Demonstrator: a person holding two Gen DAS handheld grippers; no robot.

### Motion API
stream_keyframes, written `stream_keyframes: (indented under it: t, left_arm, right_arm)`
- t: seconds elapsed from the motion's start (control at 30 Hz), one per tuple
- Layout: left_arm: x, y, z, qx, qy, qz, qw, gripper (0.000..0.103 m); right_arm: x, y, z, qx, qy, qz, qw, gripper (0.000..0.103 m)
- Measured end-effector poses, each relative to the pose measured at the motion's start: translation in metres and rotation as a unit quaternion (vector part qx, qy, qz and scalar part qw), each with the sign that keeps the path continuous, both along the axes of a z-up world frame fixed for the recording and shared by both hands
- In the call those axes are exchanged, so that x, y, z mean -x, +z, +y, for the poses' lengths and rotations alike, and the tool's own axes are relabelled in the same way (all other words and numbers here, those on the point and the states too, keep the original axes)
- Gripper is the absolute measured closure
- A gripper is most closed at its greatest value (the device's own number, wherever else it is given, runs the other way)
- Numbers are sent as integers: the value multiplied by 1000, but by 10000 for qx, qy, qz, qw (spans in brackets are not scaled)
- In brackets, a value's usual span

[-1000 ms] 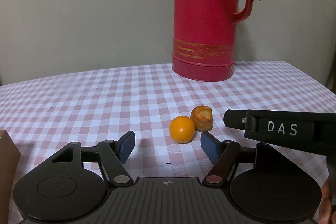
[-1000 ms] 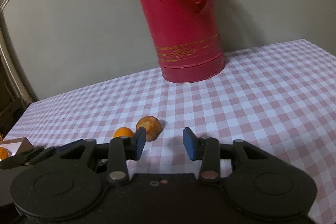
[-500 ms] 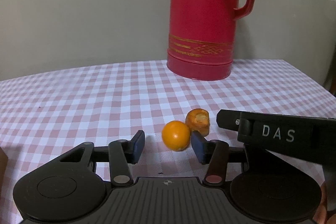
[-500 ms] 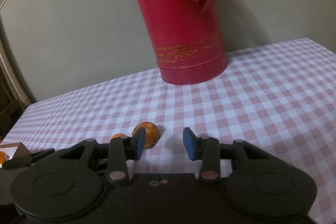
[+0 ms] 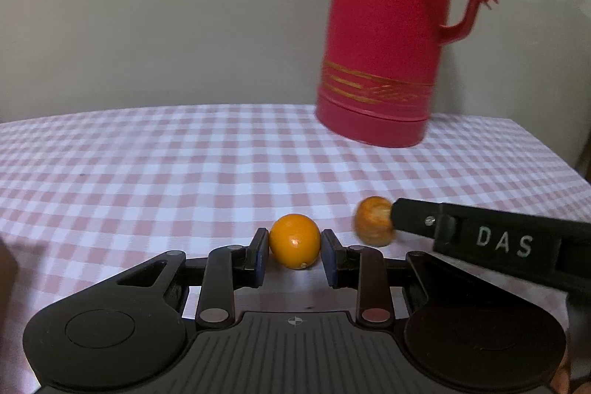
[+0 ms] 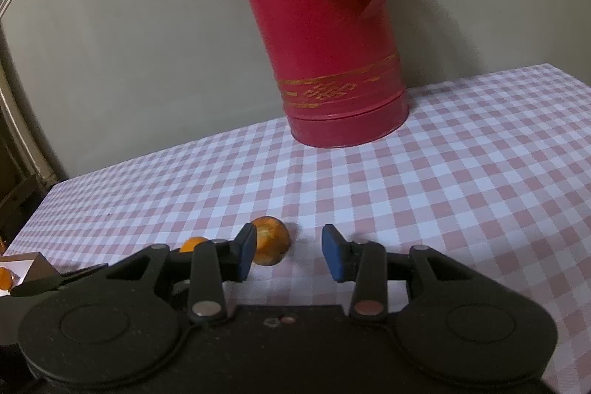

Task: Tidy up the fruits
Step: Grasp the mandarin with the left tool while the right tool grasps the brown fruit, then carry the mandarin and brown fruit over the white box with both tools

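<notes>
A small round orange (image 5: 294, 240) sits on the pink checked tablecloth (image 5: 184, 165) between the blue pads of my left gripper (image 5: 294, 255), which is shut on it. To its right lies a brownish, dented fruit (image 5: 371, 220), blurred, with a black finger (image 5: 413, 220) of my right gripper against its right side. In the right wrist view that brownish fruit (image 6: 271, 240) lies just ahead of the left pad. My right gripper (image 6: 288, 255) is open with nothing between its pads. The orange (image 6: 194, 242) peeks out behind its left finger.
A tall red thermos jug (image 5: 384, 43) stands at the back of the table, also large in the right wrist view (image 6: 332, 43). A brown box (image 6: 35, 264) with an orange fruit in it sits at the far left. The table edge runs along the right.
My left gripper's jaws have closed from wide apart onto the orange. The brownish fruit now lies farther from the orange. My right gripper's opening is unchanged.
</notes>
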State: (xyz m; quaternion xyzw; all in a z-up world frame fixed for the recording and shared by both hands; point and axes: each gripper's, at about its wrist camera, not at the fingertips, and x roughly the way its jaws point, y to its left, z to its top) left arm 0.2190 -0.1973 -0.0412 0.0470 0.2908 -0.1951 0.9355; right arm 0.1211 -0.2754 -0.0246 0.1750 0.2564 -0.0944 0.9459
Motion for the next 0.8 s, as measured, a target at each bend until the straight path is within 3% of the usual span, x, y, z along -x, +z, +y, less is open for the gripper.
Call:
stream_keyframes:
  t: [0.53,0.8]
  left_arm:
    - [-3,2,32,-228,127,-74,9996,72]
    - [-7,1,28,-235,146,26,9996,72]
  right_arm:
    - [-27,-10,18,50,80,209,9997,68]
    - [-29,-9,24,482,98,339,9982,79]
